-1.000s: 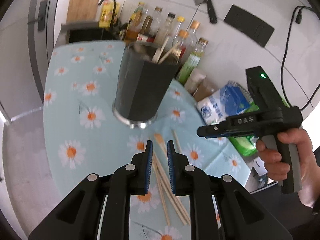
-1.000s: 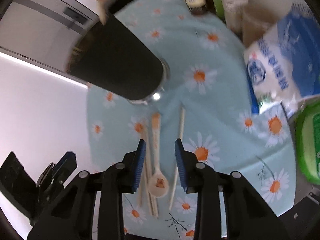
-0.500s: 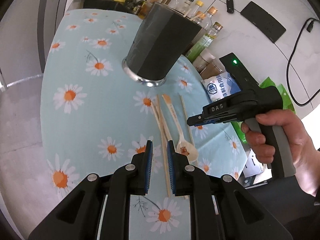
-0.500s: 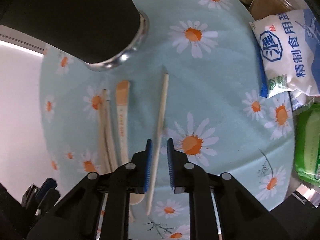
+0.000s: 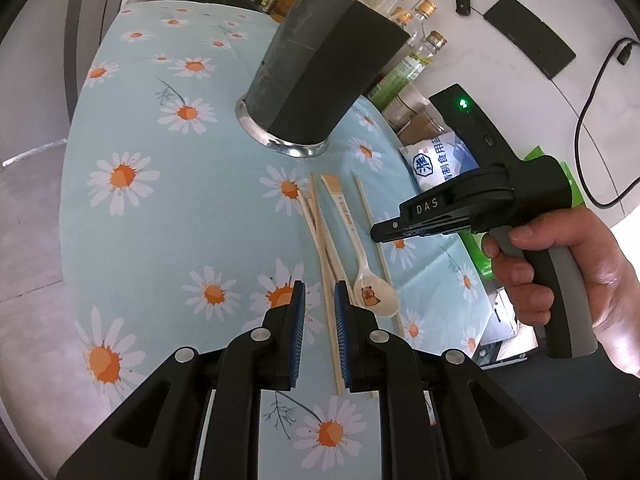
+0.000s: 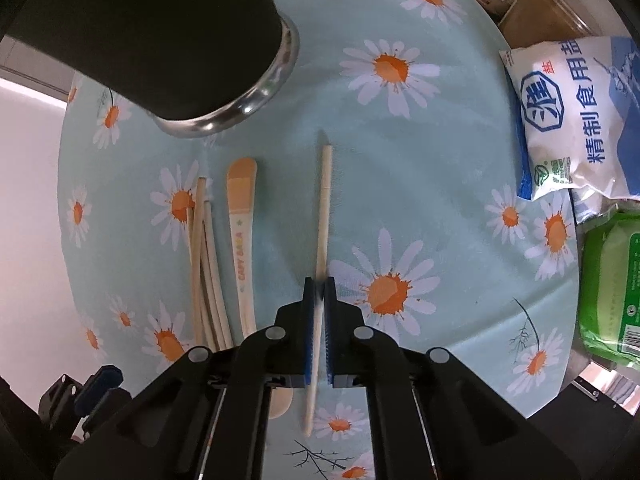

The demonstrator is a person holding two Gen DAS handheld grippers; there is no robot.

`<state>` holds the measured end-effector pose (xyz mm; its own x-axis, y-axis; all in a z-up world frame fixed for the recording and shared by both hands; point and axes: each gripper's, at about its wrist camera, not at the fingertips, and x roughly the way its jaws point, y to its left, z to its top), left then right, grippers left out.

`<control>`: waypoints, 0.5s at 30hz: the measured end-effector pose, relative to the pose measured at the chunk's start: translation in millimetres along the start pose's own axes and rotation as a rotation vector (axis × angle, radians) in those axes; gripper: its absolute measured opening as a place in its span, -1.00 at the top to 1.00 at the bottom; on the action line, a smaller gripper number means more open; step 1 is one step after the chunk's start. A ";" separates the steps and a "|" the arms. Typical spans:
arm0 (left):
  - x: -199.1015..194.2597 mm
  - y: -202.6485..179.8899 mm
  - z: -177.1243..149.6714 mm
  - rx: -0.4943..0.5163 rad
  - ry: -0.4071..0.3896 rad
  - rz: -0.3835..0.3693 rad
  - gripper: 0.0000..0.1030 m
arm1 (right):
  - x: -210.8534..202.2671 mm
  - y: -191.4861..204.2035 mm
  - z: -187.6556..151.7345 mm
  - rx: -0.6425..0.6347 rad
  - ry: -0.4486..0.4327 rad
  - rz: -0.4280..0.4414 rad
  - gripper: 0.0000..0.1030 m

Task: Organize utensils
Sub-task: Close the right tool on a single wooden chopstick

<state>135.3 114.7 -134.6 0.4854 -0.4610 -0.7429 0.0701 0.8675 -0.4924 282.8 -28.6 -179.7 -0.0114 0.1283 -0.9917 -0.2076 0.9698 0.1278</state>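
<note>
Right gripper point(image 6: 319, 292) clamped on lone chopstick point(image 6: 323, 208) lying on daisy cloth point(image 6: 420, 168) | left gripper point(image 5: 320, 308) narrow, empty, over chopstick bundle point(image 5: 320, 236) | spoon point(image 6: 242, 240) handle reads "CAPY BARA" | right gripper body marked "DAS" | black holder point(image 5: 320, 68) beyond.

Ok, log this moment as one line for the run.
right gripper: shut on lone chopstick | left gripper: narrow gap, empty, over chopstick bunch | spoon: on cloth | holder: upright

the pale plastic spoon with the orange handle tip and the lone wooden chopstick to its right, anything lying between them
Nothing: the right wrist view shows only bare daisy-print tablecloth between the spoon and the single chopstick, which the right gripper has pinched.
</note>
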 end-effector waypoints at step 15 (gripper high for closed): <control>43.9 -30.4 25.2 0.090 0.173 0.112 0.73 | -57.3 -48.7 -8.1 -0.082 -0.068 0.177 0.90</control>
<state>176.4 72.8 -140.8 0.3385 -0.3792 -0.8612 0.1059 0.9247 -0.3656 285.6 -84.9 -129.3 0.0111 0.3120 -0.9500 -0.2871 0.9111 0.2959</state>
